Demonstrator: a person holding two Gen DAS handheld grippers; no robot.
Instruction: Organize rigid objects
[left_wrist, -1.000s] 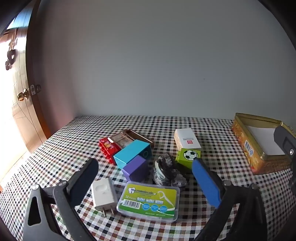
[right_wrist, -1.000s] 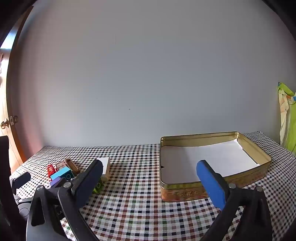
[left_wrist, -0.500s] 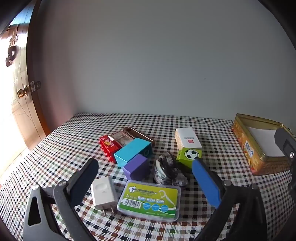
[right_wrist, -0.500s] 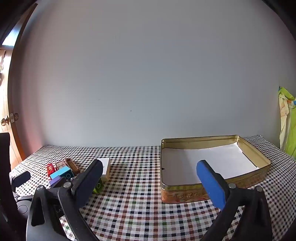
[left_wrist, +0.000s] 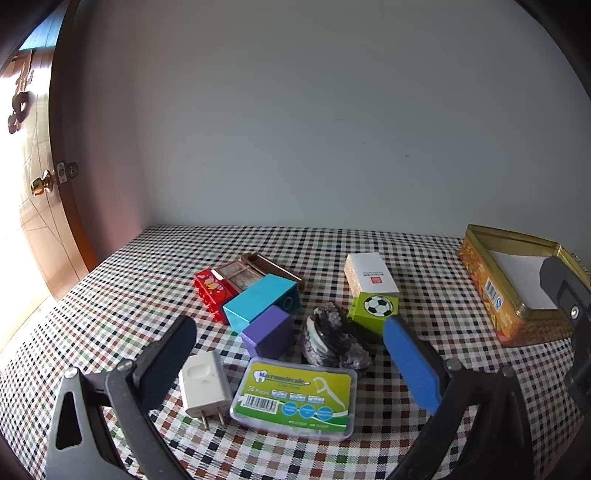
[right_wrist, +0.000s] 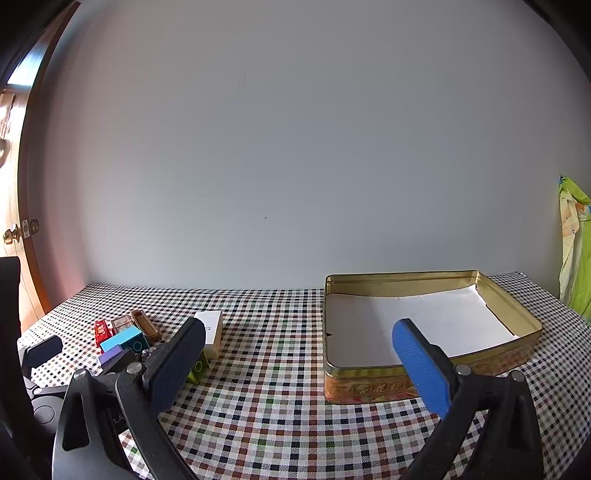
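Gold tin (right_wrist: 428, 384): far right, paper-lined, likely the destination | small rigid objects clustered left, floss box (left_wrist: 295, 397) nearest | left gripper (left_wrist: 288, 354): jaws wide, empty, framing cluster for a pick | right gripper (right_wrist: 299, 365): jaws wide, empty, facing tin.

A home: checked tablecloth (left_wrist: 369, 251), wooden door (left_wrist: 33, 206) with brass knob (left_wrist: 40, 186).
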